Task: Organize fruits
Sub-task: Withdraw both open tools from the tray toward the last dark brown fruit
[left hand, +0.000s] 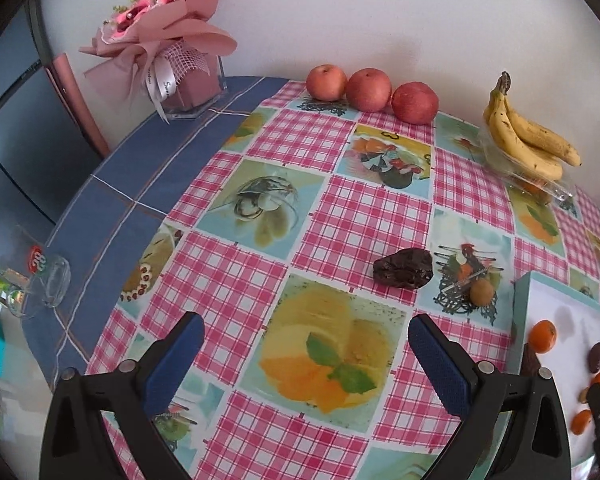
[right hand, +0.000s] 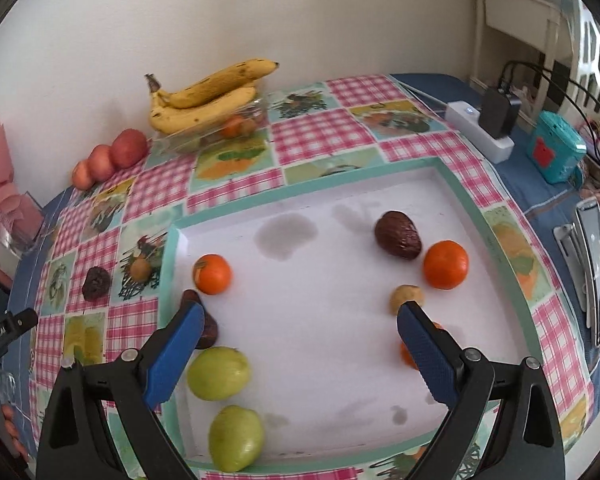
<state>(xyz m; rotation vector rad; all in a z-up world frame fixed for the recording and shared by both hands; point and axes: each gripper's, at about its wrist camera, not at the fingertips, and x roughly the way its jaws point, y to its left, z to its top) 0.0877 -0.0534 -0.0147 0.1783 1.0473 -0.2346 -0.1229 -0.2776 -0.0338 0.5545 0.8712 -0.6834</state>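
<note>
Both hand-held grippers gape wide, empty: left hand-held gripper (left hand: 306, 354) faces the dark dried fruit (left hand: 403, 268) outside the tray (right hand: 452, 174); right hand-held gripper (right hand: 300, 340) hangs above it.

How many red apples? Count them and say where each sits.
3, in a row along the wall, left of the bananas: left apple, middle apple, right apple. None looks hidden.

two wrist fisheyes, both tilted steeply down over the table's checked cloth (left hand: 340, 216)

the left view sits left of the white tray (right hand: 340, 320), catching only its left edge and facing the back wall; the right view hangs close over the tray. both share the bananas (left hand: 528, 136), apples (left hand: 370, 88) and the dark fruit (left hand: 403, 273) left of the tray.
</note>
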